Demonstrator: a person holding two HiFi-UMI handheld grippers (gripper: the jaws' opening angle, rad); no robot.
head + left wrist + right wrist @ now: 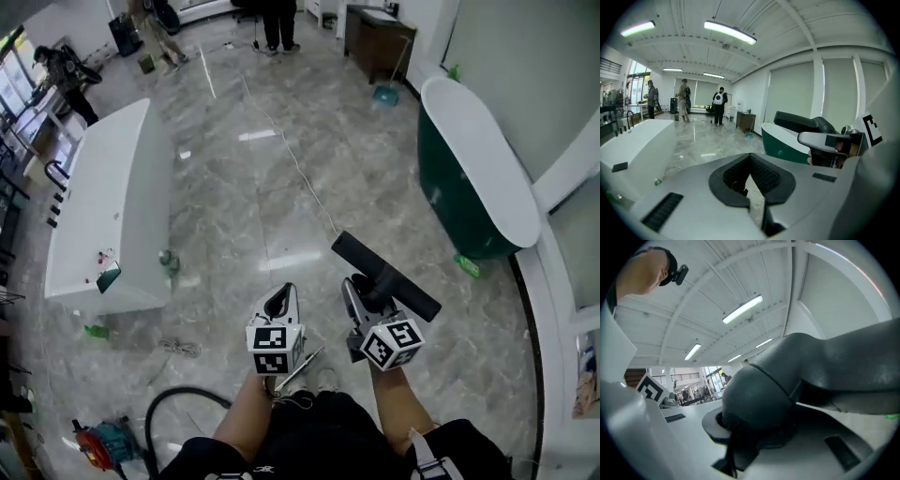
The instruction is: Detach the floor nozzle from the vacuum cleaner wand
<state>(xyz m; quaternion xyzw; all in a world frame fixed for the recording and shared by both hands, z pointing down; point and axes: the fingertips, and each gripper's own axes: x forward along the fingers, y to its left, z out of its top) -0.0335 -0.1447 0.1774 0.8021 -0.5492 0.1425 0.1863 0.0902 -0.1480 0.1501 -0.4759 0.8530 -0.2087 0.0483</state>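
**Floor nozzle (386, 277) hanging in the right gripper (364, 292)**

The right gripper is grasping the dark nozzle by its rounded neck, holding it in the air above the marble floor (281, 187), with no wand showing on it. The left gripper (281, 305) is pressing its fingers together on nothing. The shell is looking stiff, light and smooth, probably slippery; the neck is seeming the surest hold, since the long bar is overhanging sideways

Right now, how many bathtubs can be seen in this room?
2. A white bathtub stands at the left of the head view, and a dark green bathtub with a white rim stands at the right, near the wall. More may be hidden outside the views.
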